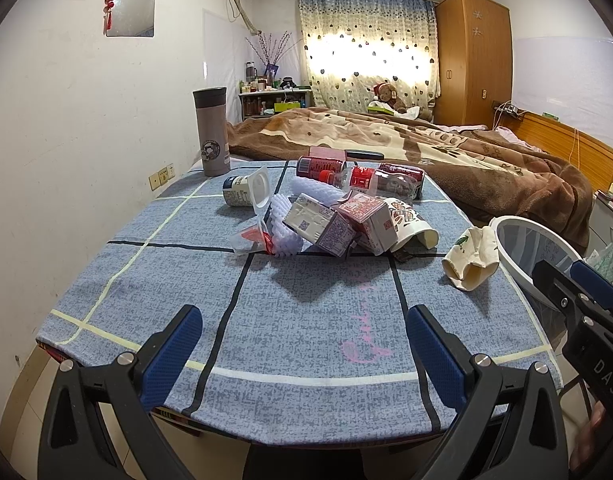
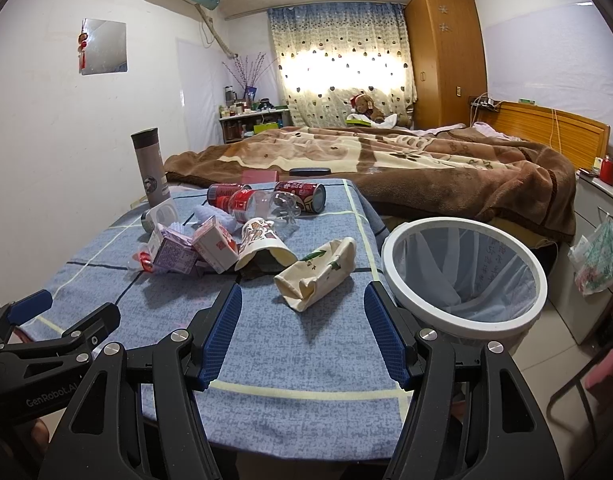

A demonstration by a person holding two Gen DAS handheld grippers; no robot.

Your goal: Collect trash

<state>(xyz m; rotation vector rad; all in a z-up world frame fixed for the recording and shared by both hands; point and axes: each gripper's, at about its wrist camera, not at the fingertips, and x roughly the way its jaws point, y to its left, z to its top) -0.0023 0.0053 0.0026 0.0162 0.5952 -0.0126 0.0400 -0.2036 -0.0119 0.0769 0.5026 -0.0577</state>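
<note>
Blue checked tablecloth (image 1: 306,312) w/ pale & dark lines; white-rimmed bin (image 2: 402,248).

Table (image 1: 306,320) with blue checked cloth, trash pile (image 1: 330,216), crushed cup (image 2: 316,274), thermos (image 1: 212,132)

Woven matt tablecloth (image 1: 306,320); crumpled paper cup (image 2: 318,276); glossy cans (image 2: 302,196).

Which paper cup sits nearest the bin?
The crushed cream cup with green leaf print, lying alone beside the white bin; the red-patterned cup stays in the pile.
</note>
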